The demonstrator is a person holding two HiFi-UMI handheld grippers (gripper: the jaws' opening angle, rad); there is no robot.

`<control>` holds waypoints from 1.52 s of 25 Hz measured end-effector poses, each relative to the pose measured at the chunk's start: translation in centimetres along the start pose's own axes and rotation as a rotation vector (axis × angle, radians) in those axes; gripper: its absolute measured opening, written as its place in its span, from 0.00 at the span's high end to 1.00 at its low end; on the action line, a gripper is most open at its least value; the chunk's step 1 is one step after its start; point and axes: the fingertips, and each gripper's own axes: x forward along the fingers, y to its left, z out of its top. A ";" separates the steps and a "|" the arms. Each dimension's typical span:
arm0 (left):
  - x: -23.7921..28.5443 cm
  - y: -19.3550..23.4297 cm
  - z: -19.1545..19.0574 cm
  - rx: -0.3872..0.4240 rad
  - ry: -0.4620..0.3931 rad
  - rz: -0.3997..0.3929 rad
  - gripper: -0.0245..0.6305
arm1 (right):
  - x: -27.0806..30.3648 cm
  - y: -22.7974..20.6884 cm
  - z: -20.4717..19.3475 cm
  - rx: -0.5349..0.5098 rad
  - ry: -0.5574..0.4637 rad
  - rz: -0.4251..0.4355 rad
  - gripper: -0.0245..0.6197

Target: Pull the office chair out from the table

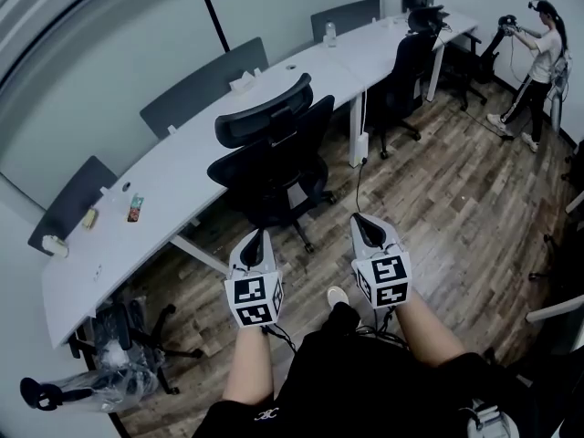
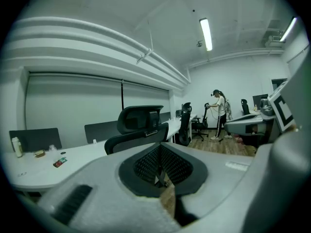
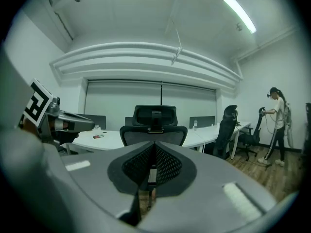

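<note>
Two forearms at 6 o'clock in the head view hold the left gripper (image 1: 258, 237) and right gripper (image 1: 362, 219) side by side over the wood floor (image 1: 438, 208), both pointing to 12 o'clock. Each gripper's jaws are pressed together with nothing between them, as both gripper views show. The chair (image 1: 274, 162) stands just beyond at 12 o'clock, apart from both grippers, its back and headrest facing them and its seat close against the white bench (image 1: 182, 181). A second chair (image 1: 406, 71) sits farther along the bench at 1 o'clock, and a person (image 1: 538, 62) stands at 2 o'clock.
</note>
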 end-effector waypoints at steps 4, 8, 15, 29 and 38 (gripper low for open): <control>2.6 1.0 0.0 0.004 0.005 0.019 0.95 | 2.8 -1.2 0.2 -0.027 0.007 0.009 0.95; 6.2 2.3 0.0 0.006 0.021 0.031 0.95 | 6.3 -2.7 0.5 -0.034 0.014 0.013 0.95; 12.4 4.1 1.8 0.057 0.028 0.050 0.95 | 12.7 -5.9 2.1 -0.055 0.026 0.028 0.95; 21.0 11.8 3.6 0.164 0.063 0.184 0.94 | 25.9 -10.7 4.2 -0.211 0.057 0.093 0.94; 25.8 14.6 1.0 0.424 0.252 0.121 0.64 | 33.9 -13.2 4.4 -0.512 0.107 0.257 0.78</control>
